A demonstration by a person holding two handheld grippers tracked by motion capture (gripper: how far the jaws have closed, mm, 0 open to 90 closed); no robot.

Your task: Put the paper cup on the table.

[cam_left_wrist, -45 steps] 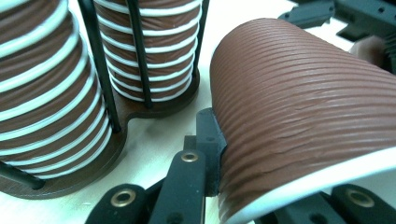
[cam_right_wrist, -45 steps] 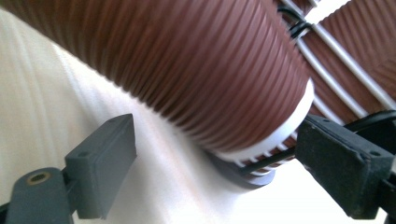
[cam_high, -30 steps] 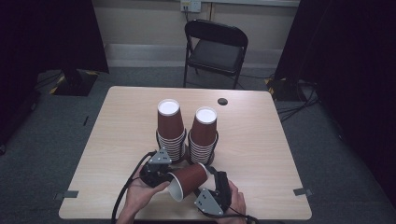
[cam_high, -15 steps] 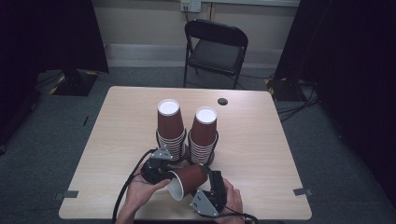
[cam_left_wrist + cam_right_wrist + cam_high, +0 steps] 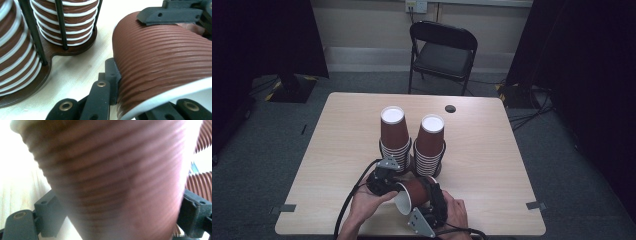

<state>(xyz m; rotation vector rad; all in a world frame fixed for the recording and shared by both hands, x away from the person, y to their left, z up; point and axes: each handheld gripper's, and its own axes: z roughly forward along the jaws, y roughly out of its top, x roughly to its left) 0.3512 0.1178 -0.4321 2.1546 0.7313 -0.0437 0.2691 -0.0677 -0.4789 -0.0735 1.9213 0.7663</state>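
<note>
A brown ribbed paper cup (image 5: 416, 191) lies on its side just above the table's front edge, its white rim toward the left. My left gripper (image 5: 393, 186) is shut on the cup (image 5: 162, 62) near the rim, one jaw pressed to its side. My right gripper (image 5: 432, 196) is shut across the cup's (image 5: 117, 177) body farther back, and that view is blurred. Just behind stand two tall stacks of the same cups, the left stack (image 5: 393, 135) and the right stack (image 5: 430, 145), in a dark holder (image 5: 50, 62) with black rods.
The wooden table (image 5: 492, 150) has a small black round disc (image 5: 450, 108) near its far edge. A black folding chair (image 5: 444, 50) stands beyond the table. Cables trail from both grippers off the front edge. Bare tabletop lies to the left and right of the stacks.
The right gripper has slid a little left and toward the front edge. The cup stays held on its side between both grippers, nearly in the same place.
</note>
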